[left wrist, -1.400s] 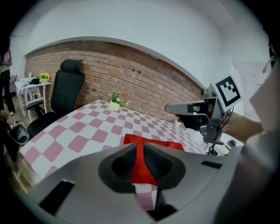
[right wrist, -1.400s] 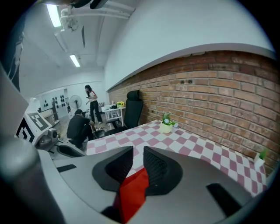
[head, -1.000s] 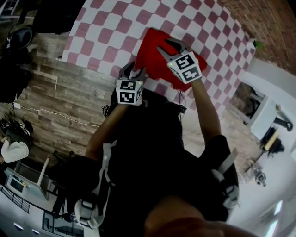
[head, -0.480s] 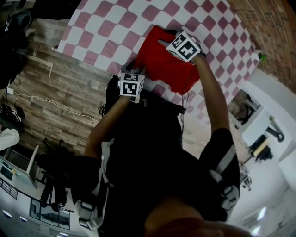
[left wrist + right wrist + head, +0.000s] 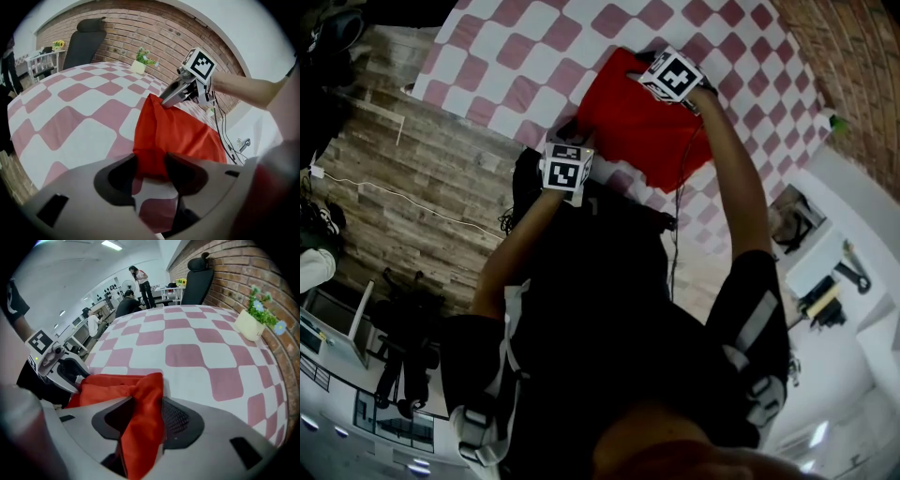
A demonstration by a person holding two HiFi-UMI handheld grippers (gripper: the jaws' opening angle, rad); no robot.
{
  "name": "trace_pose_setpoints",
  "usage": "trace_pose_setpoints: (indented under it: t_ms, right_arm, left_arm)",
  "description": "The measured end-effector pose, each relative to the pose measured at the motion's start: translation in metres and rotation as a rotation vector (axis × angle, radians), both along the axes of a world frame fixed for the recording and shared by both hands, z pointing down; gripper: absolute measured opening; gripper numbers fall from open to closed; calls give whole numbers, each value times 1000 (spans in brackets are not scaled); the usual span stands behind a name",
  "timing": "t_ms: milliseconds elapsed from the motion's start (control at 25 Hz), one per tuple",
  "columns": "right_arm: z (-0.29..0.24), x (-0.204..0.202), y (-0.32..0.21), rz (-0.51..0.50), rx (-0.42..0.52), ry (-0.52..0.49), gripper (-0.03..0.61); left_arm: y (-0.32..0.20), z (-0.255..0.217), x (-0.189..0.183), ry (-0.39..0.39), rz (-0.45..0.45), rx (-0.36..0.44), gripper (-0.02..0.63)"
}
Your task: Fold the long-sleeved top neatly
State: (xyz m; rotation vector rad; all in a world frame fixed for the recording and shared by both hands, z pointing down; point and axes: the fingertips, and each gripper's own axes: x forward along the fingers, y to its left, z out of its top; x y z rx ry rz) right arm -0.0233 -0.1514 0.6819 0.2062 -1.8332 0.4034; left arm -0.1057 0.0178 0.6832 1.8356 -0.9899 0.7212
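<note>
Red top (image 5: pixel 645 131) between left tongs (image 5: pixel 151 165), just closing, right tongs (image 5: pixel 142 412), just opening

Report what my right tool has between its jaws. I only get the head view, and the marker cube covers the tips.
Observer: The right gripper view shows a fold of the red top standing between the jaws of the right tool. They have just been opening and stand apart, not clamped on it.
Operator: Now do the left one.
Observer: The left tool has the top's near edge between its jaws. They opened wide, then closed a touch, and do not look clamped on it.
Operator: Check past the table.
Observer: Several people are in the room beyond the far end of the table.
</note>
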Motion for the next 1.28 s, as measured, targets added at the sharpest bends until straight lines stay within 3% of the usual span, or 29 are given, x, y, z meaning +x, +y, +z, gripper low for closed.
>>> trace_pose_setpoints:
  t_ms: [160,320,480,920,1280]
  right_arm:
    - [5,0,2,-13,-26,2,165]
    - [3,-8,14,-17,-75,-25,92]
    - [8,0,7,8,-47,-25,54]
    - [6,20,-8,198,-42,-88,34]
    - [6,70,-29,470,-32,-129,32]
  left_arm:
    - [1,2,3,4,20,0,154]
    - [-1,3,10,36,40,-1,82]
    - [-3,2,10,59,72,-12,61]
    - [-30,0,2,49,279,-8,55]
    - [-87,-3,12,6,529,7,55]
